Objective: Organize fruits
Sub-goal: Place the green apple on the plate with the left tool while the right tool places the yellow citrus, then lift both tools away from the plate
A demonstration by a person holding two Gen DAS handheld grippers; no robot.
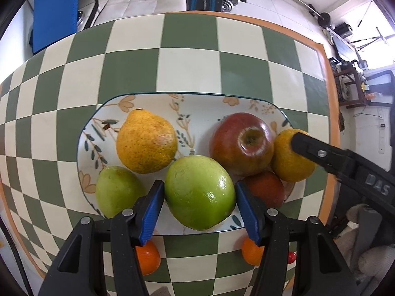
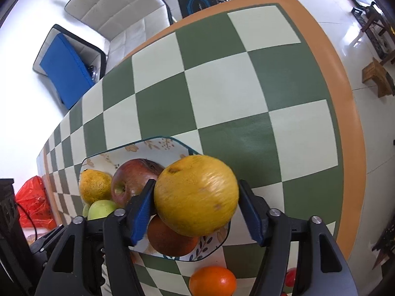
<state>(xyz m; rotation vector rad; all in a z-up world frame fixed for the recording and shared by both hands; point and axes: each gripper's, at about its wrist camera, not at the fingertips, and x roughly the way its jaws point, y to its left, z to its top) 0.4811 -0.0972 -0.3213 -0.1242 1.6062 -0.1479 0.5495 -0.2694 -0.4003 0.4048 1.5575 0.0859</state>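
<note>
A flowered oblong plate (image 1: 153, 98) on the checkered table holds a yellow pear (image 1: 145, 140), a small green pear (image 1: 116, 190), a big green apple (image 1: 200, 192), a red apple (image 1: 242, 143) and a dark red fruit (image 1: 265, 188). My left gripper (image 1: 200, 204) stands around the green apple, pads at its sides. My right gripper (image 2: 196, 208) is shut on a yellow-orange citrus (image 2: 196, 194) and holds it over the plate's right end (image 2: 222, 236); it also shows in the left wrist view (image 1: 288, 160).
Two oranges (image 1: 148, 259) (image 1: 251, 251) and a small red fruit (image 1: 291, 256) lie on the table in front of the plate. The table's orange edge (image 1: 330, 113) runs on the right. A white sofa and gym gear stand beyond.
</note>
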